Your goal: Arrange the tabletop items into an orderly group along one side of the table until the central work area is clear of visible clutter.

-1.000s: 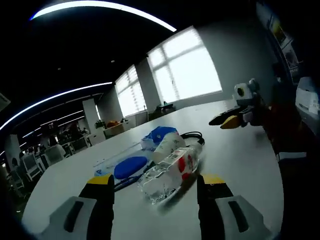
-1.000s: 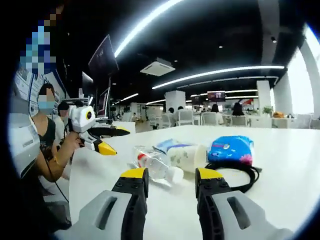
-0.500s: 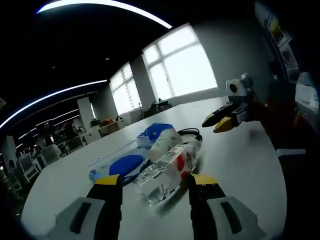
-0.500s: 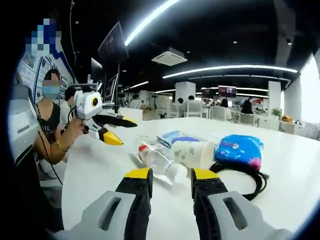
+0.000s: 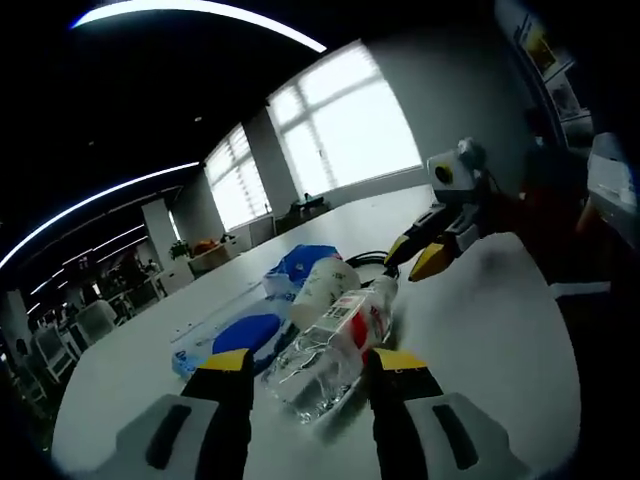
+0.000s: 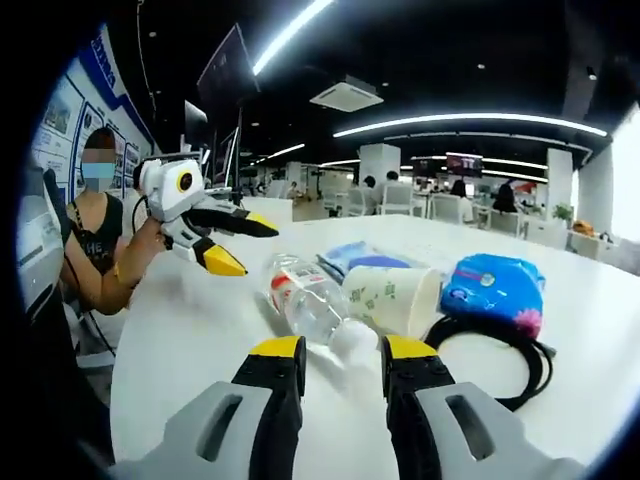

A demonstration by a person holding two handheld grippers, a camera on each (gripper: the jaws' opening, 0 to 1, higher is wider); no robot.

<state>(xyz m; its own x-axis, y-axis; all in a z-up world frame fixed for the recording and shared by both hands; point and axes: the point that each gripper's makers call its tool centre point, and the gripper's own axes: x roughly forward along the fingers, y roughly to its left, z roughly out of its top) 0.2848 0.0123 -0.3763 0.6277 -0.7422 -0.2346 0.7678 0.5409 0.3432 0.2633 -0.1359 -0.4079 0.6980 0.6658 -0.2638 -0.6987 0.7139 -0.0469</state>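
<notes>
Five things lie bunched together on my white table, one of each kind. Going left to right in the right gripper view: one clear plastic bottle on its side with a red-and-white label and its white cap toward me; behind it one flat blue packet; then one paper cup on its side, touching the bottle; one blue pouch just beside the cup; and one black cable looped in front of the pouch.

My right gripper hangs just short of the bottle's cap end, jaws set a narrow gap apart with nothing between them. My left gripper shows at the left of that view, above the table, its yellow-tipped jaws parted and empty.

In the left gripper view, left to right: the blue packet, the bottle, the cup with the pouch behind it, and the cable beyond. My left gripper has its jaws parted on either side of the bottle's base end; I cannot tell whether they touch it. My right gripper hangs over the table at the right, jaws slightly apart.
</notes>
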